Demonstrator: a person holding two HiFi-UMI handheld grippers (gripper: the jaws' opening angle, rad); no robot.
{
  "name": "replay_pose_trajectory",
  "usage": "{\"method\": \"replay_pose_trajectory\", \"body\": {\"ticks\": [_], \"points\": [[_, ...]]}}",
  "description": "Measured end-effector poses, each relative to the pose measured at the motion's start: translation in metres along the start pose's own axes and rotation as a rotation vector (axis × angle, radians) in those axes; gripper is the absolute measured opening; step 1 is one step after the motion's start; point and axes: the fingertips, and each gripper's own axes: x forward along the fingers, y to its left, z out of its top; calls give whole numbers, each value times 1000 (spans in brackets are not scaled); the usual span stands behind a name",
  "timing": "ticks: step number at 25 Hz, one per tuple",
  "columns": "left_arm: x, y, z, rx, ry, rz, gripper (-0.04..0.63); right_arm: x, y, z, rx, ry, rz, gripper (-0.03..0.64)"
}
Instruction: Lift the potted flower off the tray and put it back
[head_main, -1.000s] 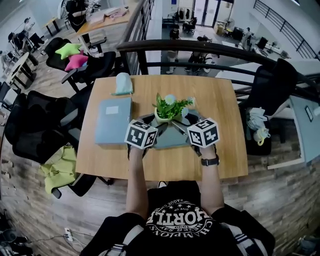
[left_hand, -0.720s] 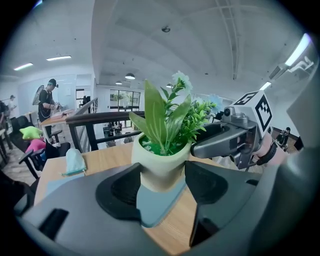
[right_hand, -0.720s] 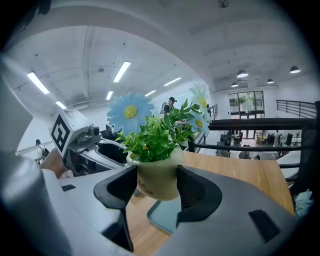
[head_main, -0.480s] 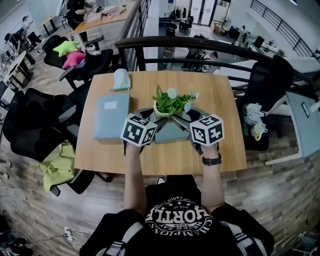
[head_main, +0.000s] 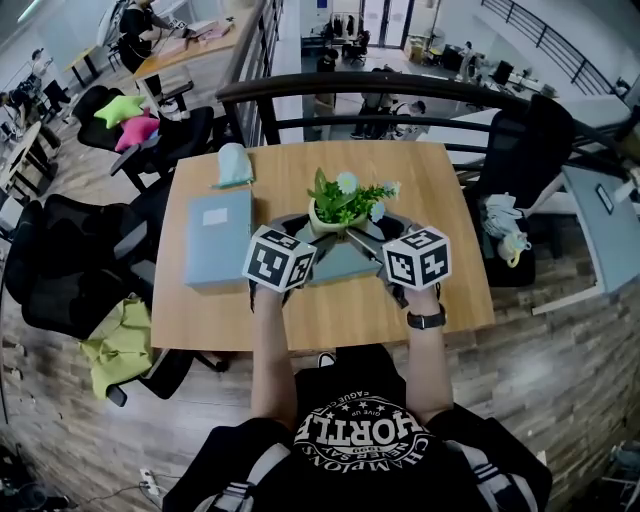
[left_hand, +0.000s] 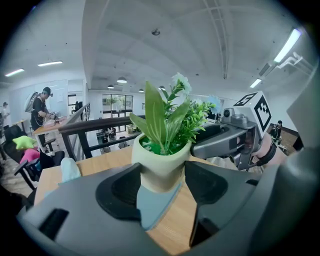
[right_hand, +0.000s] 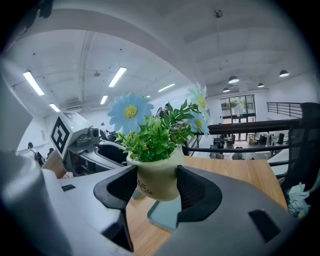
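The potted flower (head_main: 340, 205), a cream pot with green leaves and pale blue blooms, hangs just above the grey-blue tray (head_main: 340, 268) on the wooden table. My left gripper (head_main: 303, 236) grips the pot from the left and my right gripper (head_main: 377, 234) from the right. In the left gripper view both pads press the pot (left_hand: 160, 167), with the tray (left_hand: 152, 207) below. In the right gripper view the pot (right_hand: 156, 180) sits clamped between the jaws, and a strip of wood shows between its base and the tray (right_hand: 165, 216).
A light blue folder (head_main: 218, 238) lies left of the tray, with a pale green object (head_main: 234, 165) behind it. A black railing (head_main: 400, 95) runs behind the table (head_main: 450, 200). Office chairs stand to the left (head_main: 70, 260) and right (head_main: 520, 150).
Both grippers have risen a little together with the pot held between them. The tray stays on the table.
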Motion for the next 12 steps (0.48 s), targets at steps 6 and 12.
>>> {"method": "replay_pose_trajectory", "body": {"ticks": [6,12], "points": [[15,-11,7,9,-2,-40,292,-12,-16,-2,22,-6,-36,267],[30,-14,10,23,3,-81,292,-16,-29,-6,24,0,-76,267]]}}
